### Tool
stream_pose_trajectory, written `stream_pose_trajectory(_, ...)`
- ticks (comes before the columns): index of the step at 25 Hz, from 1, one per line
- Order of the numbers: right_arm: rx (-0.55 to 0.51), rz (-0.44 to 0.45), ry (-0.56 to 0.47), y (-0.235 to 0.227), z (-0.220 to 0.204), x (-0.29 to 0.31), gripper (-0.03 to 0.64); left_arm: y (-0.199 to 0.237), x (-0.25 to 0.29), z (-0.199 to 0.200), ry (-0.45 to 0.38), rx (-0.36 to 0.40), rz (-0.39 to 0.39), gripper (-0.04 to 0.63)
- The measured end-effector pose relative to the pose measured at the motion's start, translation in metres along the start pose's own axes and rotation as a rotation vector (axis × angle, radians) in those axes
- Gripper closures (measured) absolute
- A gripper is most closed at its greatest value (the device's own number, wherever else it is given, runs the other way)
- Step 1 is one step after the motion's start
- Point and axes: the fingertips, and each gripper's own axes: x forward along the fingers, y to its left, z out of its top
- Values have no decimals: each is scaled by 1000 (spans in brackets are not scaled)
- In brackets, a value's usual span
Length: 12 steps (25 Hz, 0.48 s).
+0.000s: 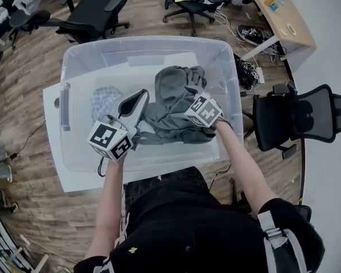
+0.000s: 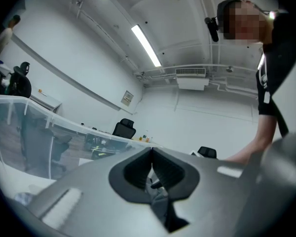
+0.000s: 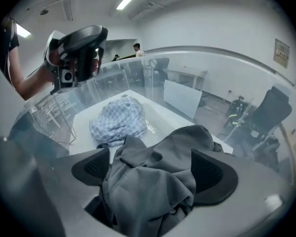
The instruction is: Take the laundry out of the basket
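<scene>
Top: the basket (image 1: pixel 142 38) has no lid, so the way in is open.
Middle: grey clothes (image 1: pixel 179 92) heap up and block it.
Left: a checked cloth (image 1: pixel 104 100) lies near the wall.
Far end: bare floor, free room.

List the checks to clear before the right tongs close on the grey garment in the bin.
1. Right tongs spread wide: ok.
2. Grey garment bunched between the right pads: ok.
3. Pads pressing on the cloth: not ok, no grip made.
4. Checked cloth clear of the right tongs: ok, it lies apart, deeper in the bin.
5. Left tongs out of the way: ok, shut, off to the garment's left.
6. Left tongs empty: cannot tell.
</scene>
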Motion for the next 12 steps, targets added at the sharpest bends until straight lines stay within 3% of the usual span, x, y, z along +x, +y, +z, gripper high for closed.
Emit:
stream_pose_trajectory(8,67,-10,126,-31,-47,37,104,11,6,-16,30,-53,33,588)
stream_pose_trajectory(12,-43,-69,259,-42,-75,62,82,15,11,-21,29,-80,45,588)
